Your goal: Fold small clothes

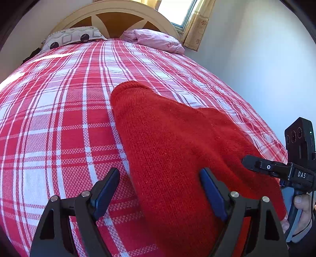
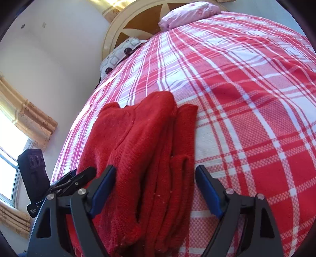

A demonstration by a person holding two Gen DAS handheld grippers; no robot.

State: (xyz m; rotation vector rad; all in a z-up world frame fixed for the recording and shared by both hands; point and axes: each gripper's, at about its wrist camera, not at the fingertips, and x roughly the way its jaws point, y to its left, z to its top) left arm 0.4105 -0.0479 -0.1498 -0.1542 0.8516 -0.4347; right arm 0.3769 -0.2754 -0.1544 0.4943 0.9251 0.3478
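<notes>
bedroom: pale walls, a window (image 1: 177,11) with tan patterned curtains (image 1: 195,25), a rounded cream-and-brown headboard (image 1: 116,17).
bed: red-and-white plaid cover (image 1: 59,118) spread flat, a grey patterned pillow (image 1: 73,36) and a pink pillow (image 1: 156,39) at the head.
garment: a red knit sweater (image 2: 138,158) lies folded in layers on the plaid, near the side of the bed by the window wall.
left gripper (image 1: 160,189): jaws spread wide, released; one blue-padded finger over the plaid, the other over the knit, nothing pinched.
right gripper (image 2: 156,187): jaws wide apart, straddling the near end of the folded sweater; pads stand clear of the wool.
person: fingers (image 1: 302,209) wrapped on the right gripper's handle, at the left camera's right edge.
</notes>
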